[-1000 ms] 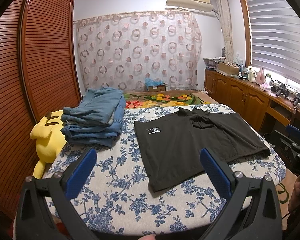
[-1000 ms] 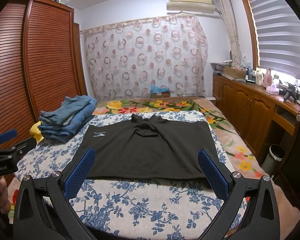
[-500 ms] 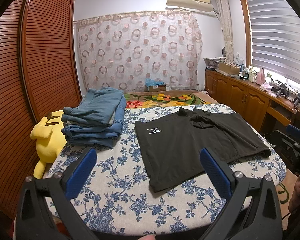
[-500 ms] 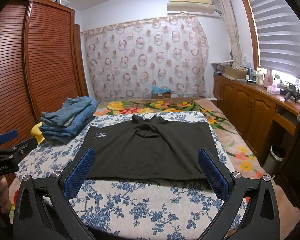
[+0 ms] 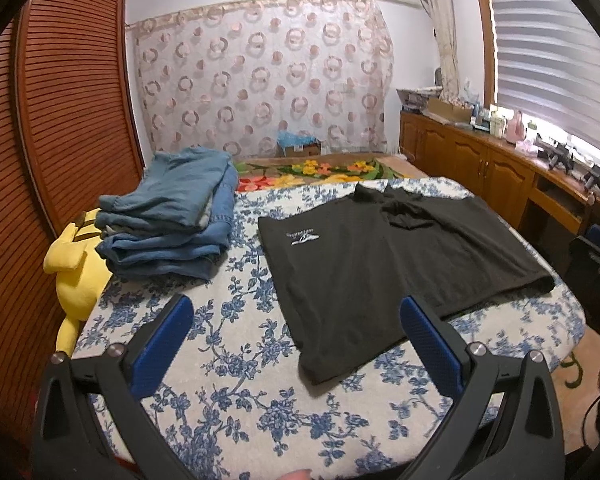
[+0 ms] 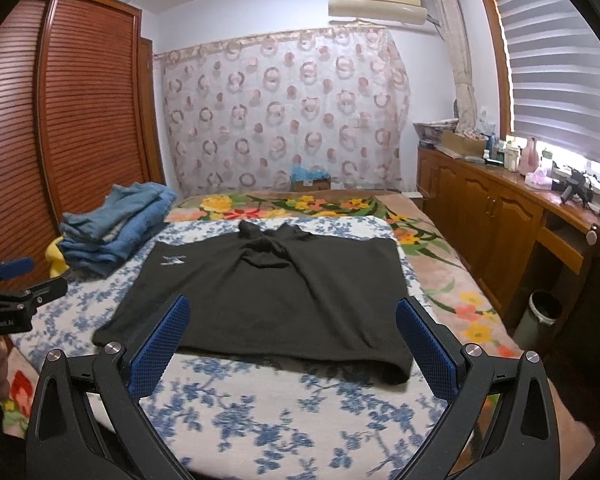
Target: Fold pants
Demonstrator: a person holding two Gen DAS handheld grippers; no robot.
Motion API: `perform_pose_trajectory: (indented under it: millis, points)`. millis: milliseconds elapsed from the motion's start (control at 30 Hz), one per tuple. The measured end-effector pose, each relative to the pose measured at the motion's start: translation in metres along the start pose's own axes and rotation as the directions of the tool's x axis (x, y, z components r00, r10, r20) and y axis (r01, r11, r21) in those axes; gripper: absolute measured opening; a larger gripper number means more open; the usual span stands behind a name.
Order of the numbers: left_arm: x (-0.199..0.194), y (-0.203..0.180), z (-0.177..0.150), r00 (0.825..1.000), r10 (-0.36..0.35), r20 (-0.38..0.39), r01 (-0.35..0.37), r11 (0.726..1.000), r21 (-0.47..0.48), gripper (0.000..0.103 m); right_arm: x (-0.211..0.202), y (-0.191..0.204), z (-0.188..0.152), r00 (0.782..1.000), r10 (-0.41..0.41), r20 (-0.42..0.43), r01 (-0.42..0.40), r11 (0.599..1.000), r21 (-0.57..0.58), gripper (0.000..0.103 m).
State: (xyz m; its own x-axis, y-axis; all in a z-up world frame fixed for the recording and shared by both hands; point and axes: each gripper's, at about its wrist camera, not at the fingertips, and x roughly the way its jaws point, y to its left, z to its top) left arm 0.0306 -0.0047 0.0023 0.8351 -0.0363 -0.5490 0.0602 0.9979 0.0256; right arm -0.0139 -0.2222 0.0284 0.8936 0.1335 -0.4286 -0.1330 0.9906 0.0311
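Blue-flowered bedding (image 5: 236, 364) is covering the surface we are working over, in a bedroom with a slatted wooden wardrobe (image 5: 60, 128) on one side and a ring-patterned curtain (image 5: 260, 80) at the far end. We are looking at the black pants (image 6: 268, 292) lying spread flat across the middle of that cover, the small white logo (image 5: 301, 236) near their far left corner, the fabric bunched a little at the far edge. A stack of folded denim (image 5: 172, 220) is sitting just beside them on the left, with a yellow plush toy (image 5: 74, 272) wedged against the wardrobe.

We are holding the left gripper (image 5: 296, 332) above the near left part of the cover, its blue pads spread wide and pinching nothing. We are holding the right gripper (image 6: 292, 340) over the near hem of the pants, likewise gaping and empty. Neither is touching cloth.

We are judging that the fold has not begun. To do it well, we are planning to bring each claw down onto a near corner of the garment, taking every layer at the edge rather than only the top one, closing both at the same moment. We are then meaning to lift just clear of the cover and carry the hem evenly, so the crease lands straight and the denim stack is not disturbed.
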Motion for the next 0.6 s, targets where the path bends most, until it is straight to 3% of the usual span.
perform_pose_trajectory:
  millis: [300, 400, 467, 600]
  points:
    - [0.043, 0.006, -0.016, 0.996, -0.032, -0.079, 0.032, 0.999, 0.004, 0.103, 0.022, -0.035, -0.009, 0.998, -0.033, -0.051, 0.032, 0.999, -0.024, 0.102]
    - [0.056, 0.009, -0.023, 0.992, -0.058, -0.111, 0.058, 0.998, -0.004, 0.103, 0.034, -0.048, -0.013, 0.995, -0.043, -0.090, 0.041, 0.999, -0.025, 0.095]
    - [0.062, 0.009, -0.027, 0.989, -0.072, -0.128, 0.072, 0.997, -0.006, 0.103, 0.039, -0.056, -0.016, 0.992, -0.045, -0.119, 0.043, 0.999, -0.018, 0.086]
    - [0.071, 0.013, -0.037, 0.980, -0.117, -0.162, 0.113, 0.993, -0.034, 0.103, 0.050, -0.070, -0.022, 0.985, -0.050, -0.167, 0.049, 0.999, -0.012, 0.080]
